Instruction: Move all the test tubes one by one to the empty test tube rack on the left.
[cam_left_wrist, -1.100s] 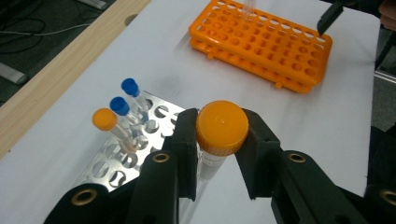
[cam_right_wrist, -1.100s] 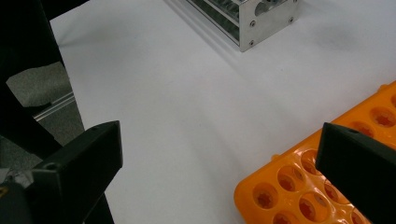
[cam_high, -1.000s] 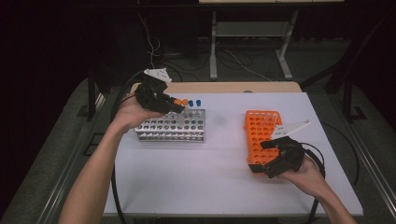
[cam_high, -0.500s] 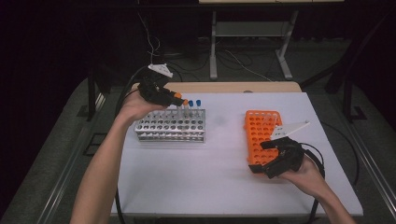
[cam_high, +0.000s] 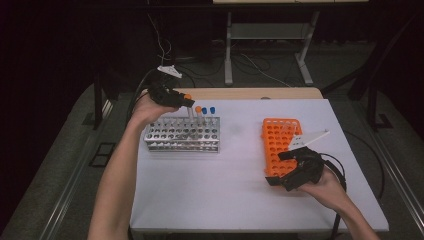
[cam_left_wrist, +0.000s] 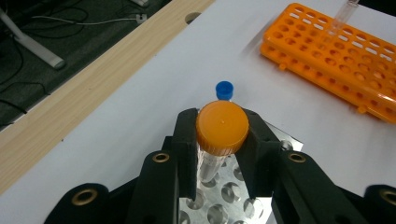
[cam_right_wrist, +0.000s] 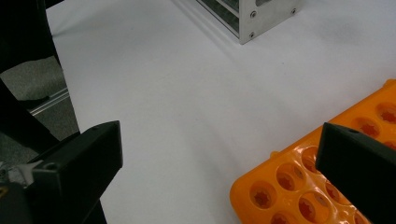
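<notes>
Covering most of the high view, the white bench (cam_high: 240, 200) carries two racks. Metal rack (cam_high: 182, 134) sits at about 10 o'clock from bench centre; orange rack (cam_high: 280, 145) lies at about 3 o'clock, well apart from the metal one.

Left tool (cam_high: 182, 101) is held over the far edge of the metal rack, at 12 o'clock of it. In the left gripper view its black jaws are clamped on the orange-capped tube (cam_left_wrist: 219, 135), gripping just under the cap (cam_left_wrist: 222, 126); the clear tube body hangs down toward the rack holes, and I cannot tell whether its tip is inside a hole.

Right tool (cam_high: 287, 170) rests at the near end of the orange rack, at 6 o'clock of it. Its jaws stand wide apart with nothing between the pads in the right gripper view; the near corner of the orange rack lies just beside the right-hand jaw, and I cannot tell if they touch.

Standing in the far row of the metal rack, at 3 o'clock from the held tube: a second orange-capped tube (cam_high: 198, 115), then two blue-capped tubes (cam_high: 208, 114), upright and close together. One blue cap (cam_left_wrist: 224, 89) shows just beyond the gripped cap in the left gripper view.
</notes>
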